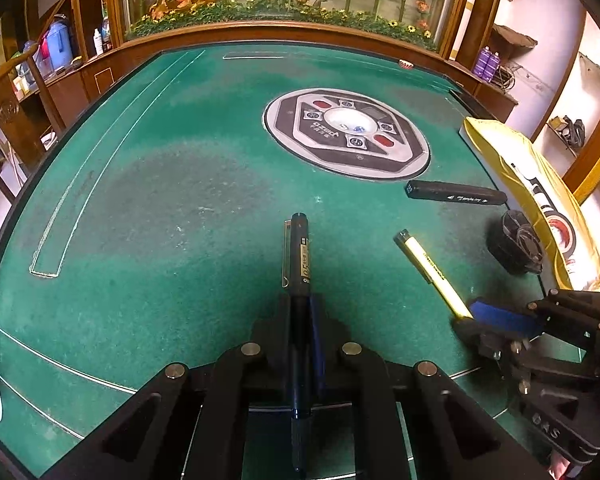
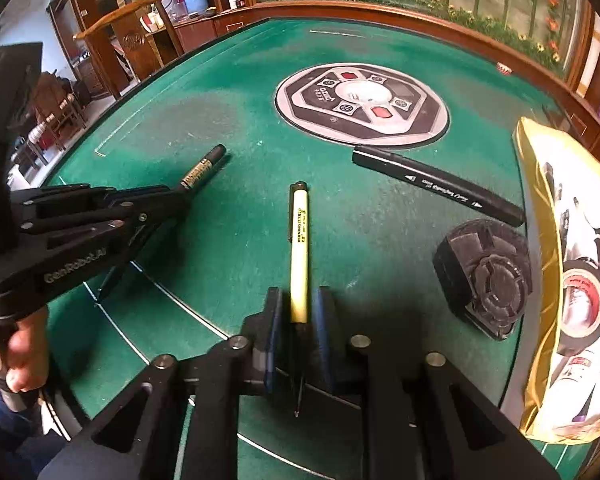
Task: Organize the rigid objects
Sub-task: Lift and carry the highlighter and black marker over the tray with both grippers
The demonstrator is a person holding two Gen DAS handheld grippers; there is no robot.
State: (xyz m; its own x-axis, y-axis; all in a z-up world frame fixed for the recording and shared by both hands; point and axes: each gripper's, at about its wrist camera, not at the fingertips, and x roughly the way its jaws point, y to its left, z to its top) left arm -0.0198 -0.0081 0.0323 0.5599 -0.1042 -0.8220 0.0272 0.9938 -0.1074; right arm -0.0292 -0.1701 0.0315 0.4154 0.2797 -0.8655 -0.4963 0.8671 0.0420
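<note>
Pens held one per gripper above a green felt table (image 1: 160, 184). Left gripper (image 1: 302, 320): jaws pinching a dark blue pen (image 1: 299, 264) lengthwise, its capped end and clip projecting forward along the jaw axis, so that the barrel lies in line with the tool. Right gripper (image 2: 299, 312): jaws pressed onto the rear of a yellow pen (image 2: 299, 240), whose black cap points away toward the table's centre; the thin tip shows behind the pads. In both views the pens appear low over the felt or touching it; which cannot be told.

Remaining loose items: a long black marker (image 2: 440, 184) lying just beside the round control panel (image 2: 362, 104) set into the table, and a squat black round object (image 2: 486, 276) near the right edge, its identity unclear. Beside that object a yellow bag (image 2: 540, 216) lies open, holding tape rolls and other small items.

Judged purpose: the lengthwise grip suits sliding each pen end-first into a narrow opening, and the yellow bag is the likely destination. On this reading two pens are in hand, with the black marker and round object still to be collected.
</note>
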